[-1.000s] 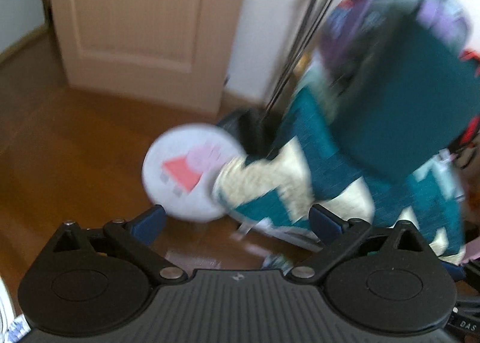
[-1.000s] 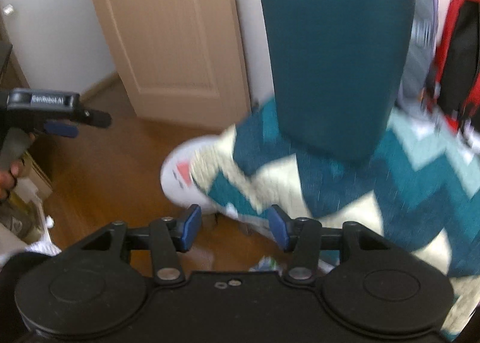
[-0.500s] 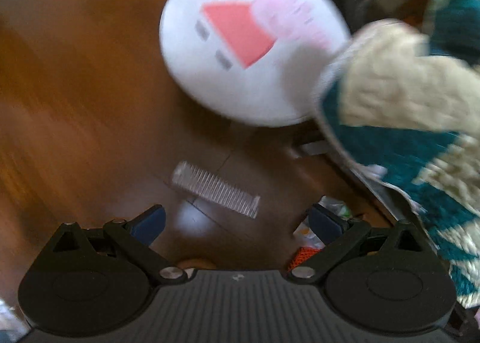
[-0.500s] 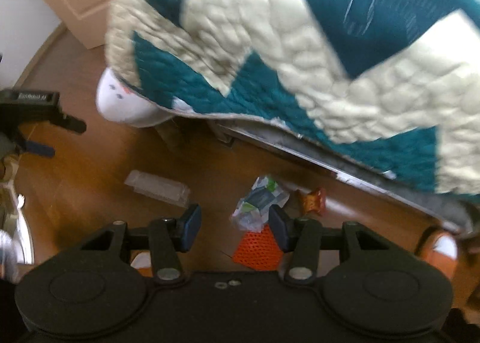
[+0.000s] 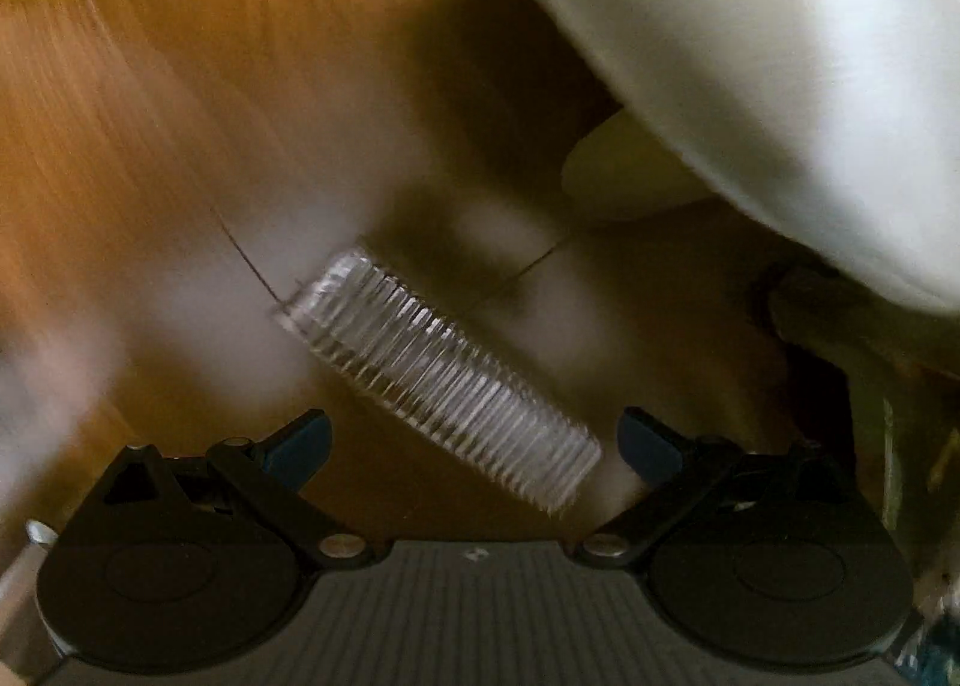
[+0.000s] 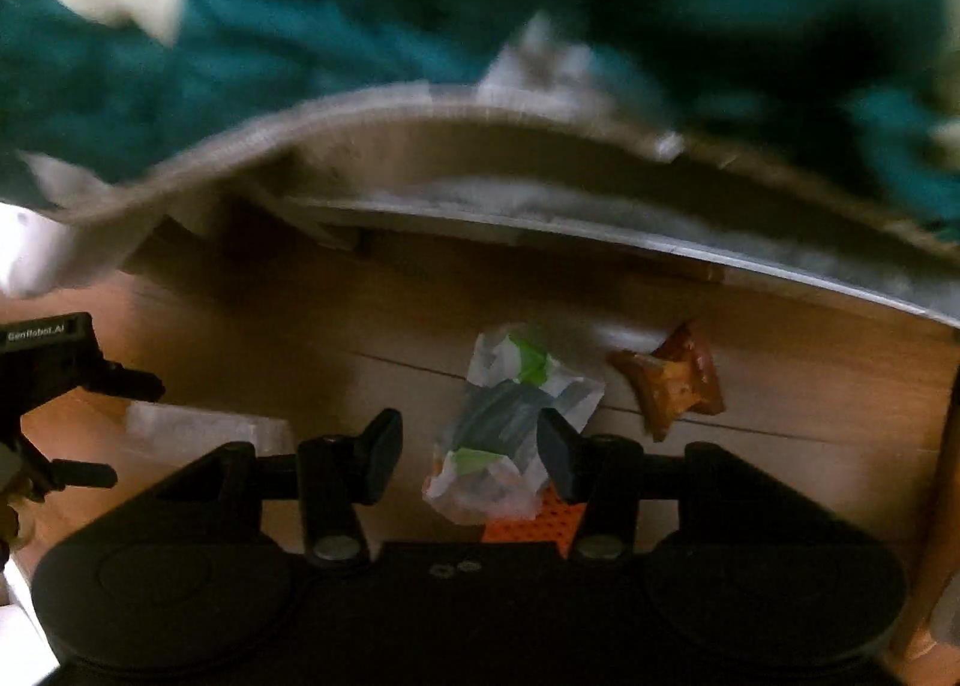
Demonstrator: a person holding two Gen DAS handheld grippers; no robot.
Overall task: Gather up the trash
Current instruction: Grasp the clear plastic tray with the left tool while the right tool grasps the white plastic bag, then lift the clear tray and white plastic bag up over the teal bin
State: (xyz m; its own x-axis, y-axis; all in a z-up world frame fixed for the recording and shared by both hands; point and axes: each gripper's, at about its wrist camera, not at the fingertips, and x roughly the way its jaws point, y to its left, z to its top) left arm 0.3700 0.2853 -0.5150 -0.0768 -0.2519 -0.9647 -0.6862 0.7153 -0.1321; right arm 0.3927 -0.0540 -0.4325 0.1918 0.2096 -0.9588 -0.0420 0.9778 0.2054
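a: though both views are smeared, what lies on the floor point(image 6: 810, 362)?

b: four bits of trash. a clear ribbed tray point(image 5: 438, 380), empty, lies slantwise on the boards. a crumpled wrapper point(image 6: 510, 428), white with green and grey, lies further along. a brown wrapper point(image 6: 672, 380) sits just beside it, apart, and an orange mesh scrap point(image 6: 528, 524) pokes out from under the crumpled one.

a: and the grippers?

b: both tip steeply down at the floor. the left gripper point(image 5: 474, 446) is spread wide; one end of the tray lies between its blue pads, touched by neither. the right gripper point(image 6: 468, 446) is spread too, with the crumpled wrapper between the tips; whether they touch it i cannot tell.

a: anything else?

b: a white round cushion point(image 5: 750, 86) fills the upper right of the left view. a teal and cream quilt point(image 6: 300, 26) hangs over the trash in the right view, and the left gripper shows at that view's left edge.
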